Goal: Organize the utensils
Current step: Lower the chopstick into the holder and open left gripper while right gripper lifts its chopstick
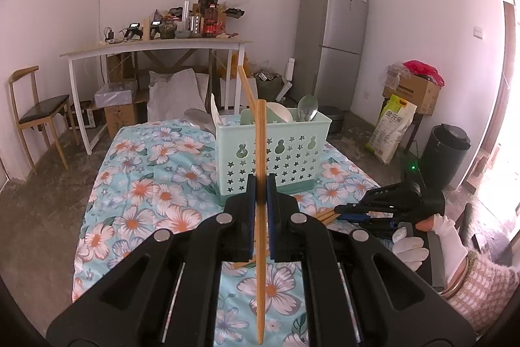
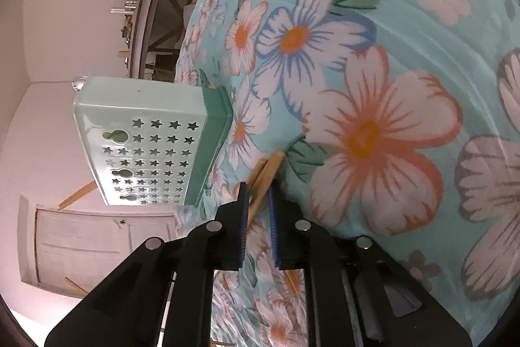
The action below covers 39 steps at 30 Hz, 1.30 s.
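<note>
My left gripper (image 1: 260,181) is shut on a wooden chopstick (image 1: 260,249) that stands upright through its jaws; a second stick (image 1: 246,86) slants up behind it. Just beyond stands a mint green utensil basket (image 1: 286,152) with star holes, holding a metal spoon (image 1: 307,108) and white spoons (image 1: 281,114). At the right, low over the floral tablecloth (image 1: 156,171), my right gripper (image 1: 341,213) is shut on the ends of a few chopsticks (image 1: 325,215). The rolled right wrist view shows these chopsticks (image 2: 266,171) pinched between the blue pads of the right gripper (image 2: 258,192), next to the basket (image 2: 146,145).
A person's gloved hand (image 1: 409,246) holds the right gripper. A metal ladle bowl (image 1: 198,116) lies left of the basket. Beyond the table are a cluttered white desk (image 1: 156,44), a chair (image 1: 35,113), a fridge (image 1: 331,38), boxes (image 1: 412,90) and a black bin (image 1: 448,152).
</note>
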Motion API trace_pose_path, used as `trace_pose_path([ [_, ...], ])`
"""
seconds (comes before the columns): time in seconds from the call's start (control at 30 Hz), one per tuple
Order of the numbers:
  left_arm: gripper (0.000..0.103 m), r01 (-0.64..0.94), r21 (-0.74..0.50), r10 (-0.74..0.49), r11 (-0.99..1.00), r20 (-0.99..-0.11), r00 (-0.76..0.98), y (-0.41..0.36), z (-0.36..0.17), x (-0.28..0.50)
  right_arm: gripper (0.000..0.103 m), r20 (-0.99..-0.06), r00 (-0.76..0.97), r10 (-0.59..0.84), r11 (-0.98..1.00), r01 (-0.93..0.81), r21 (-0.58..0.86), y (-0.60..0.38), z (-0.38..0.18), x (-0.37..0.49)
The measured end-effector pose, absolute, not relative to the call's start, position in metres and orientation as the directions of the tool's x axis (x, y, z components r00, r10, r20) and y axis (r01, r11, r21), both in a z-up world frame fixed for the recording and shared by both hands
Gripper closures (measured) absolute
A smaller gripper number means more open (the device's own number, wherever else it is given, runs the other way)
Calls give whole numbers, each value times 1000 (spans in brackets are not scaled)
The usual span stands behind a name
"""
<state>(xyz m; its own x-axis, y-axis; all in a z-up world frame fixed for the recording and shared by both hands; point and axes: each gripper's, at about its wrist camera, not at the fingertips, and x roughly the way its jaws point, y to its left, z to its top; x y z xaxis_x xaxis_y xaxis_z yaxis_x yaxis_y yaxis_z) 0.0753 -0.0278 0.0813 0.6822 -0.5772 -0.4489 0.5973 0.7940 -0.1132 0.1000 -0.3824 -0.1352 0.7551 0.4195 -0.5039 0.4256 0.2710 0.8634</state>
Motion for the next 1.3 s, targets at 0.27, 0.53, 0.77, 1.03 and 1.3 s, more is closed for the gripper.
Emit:
trace_pose_path([
  [0.27, 98, 598, -108, -575, 794, -449, 684, -30, 82, 76, 92, -468, 771, 432, 250, 396, 884, -383, -131, 85],
  [0.53, 98, 596, -115, -577, 795, -447, 684, -31, 83, 78, 94, -439, 816, 375, 396, 287, 872, -380, -85, 67],
  [0.77, 98, 579, -120, -570, 807, -414, 710, -32, 94, 78, 96, -397, 863, 313, 602, 143, 785, -363, -21, 57],
  [1.03, 98, 569, -143, -580, 809, -350, 736, -31, 116, 79, 96, -329, 903, 275, 716, 36, 697, -358, 29, 45],
  [1.3, 98, 572, -126, -583, 811, -260, 770, -42, 147, 83, 96, -269, 926, 265, 735, -13, 678, -365, 53, 36],
])
